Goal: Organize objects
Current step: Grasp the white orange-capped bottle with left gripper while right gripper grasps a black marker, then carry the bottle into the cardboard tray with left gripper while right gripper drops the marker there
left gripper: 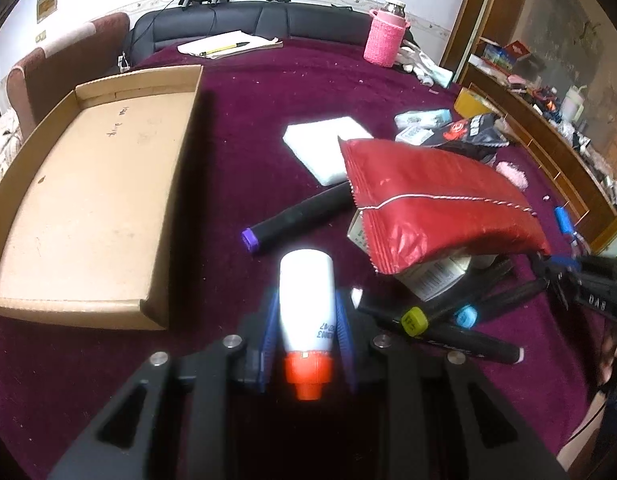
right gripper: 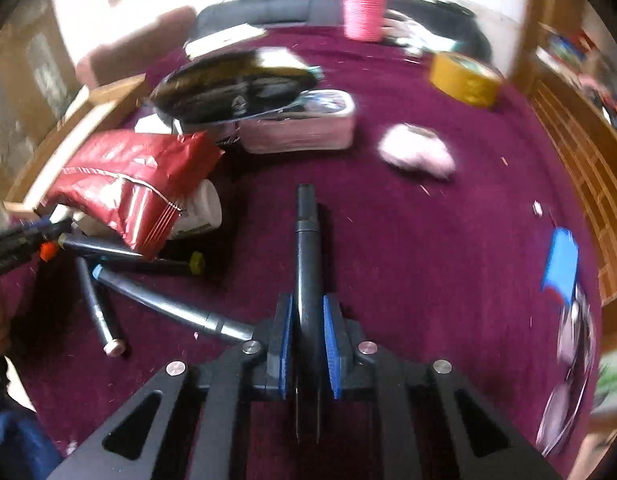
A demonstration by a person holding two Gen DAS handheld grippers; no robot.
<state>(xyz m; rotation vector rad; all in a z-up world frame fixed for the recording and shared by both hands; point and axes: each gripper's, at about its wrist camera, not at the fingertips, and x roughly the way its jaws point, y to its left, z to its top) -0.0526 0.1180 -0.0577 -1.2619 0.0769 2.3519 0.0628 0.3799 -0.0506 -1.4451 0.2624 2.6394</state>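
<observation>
Left tongs (left gripper: 306, 336) clamp a white bottle (left gripper: 306, 300) just right of the empty cardboard tray (left gripper: 176, 184). Right tongs (right gripper: 308, 344) pinch a dark marker (right gripper: 307, 264) near one end; it may pivot loose over the desk.

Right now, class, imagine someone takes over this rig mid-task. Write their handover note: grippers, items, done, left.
Left gripper: shut on the white bottle, orange cap towards the camera.
Right gripper: shut on a black marker.
Cardboard tray: nothing in it, so nothing sorted yet.
Left on the purple cloth: red packet, purple-capped marker, yellow- and blue-capped markers, white pad, more clutter.
</observation>
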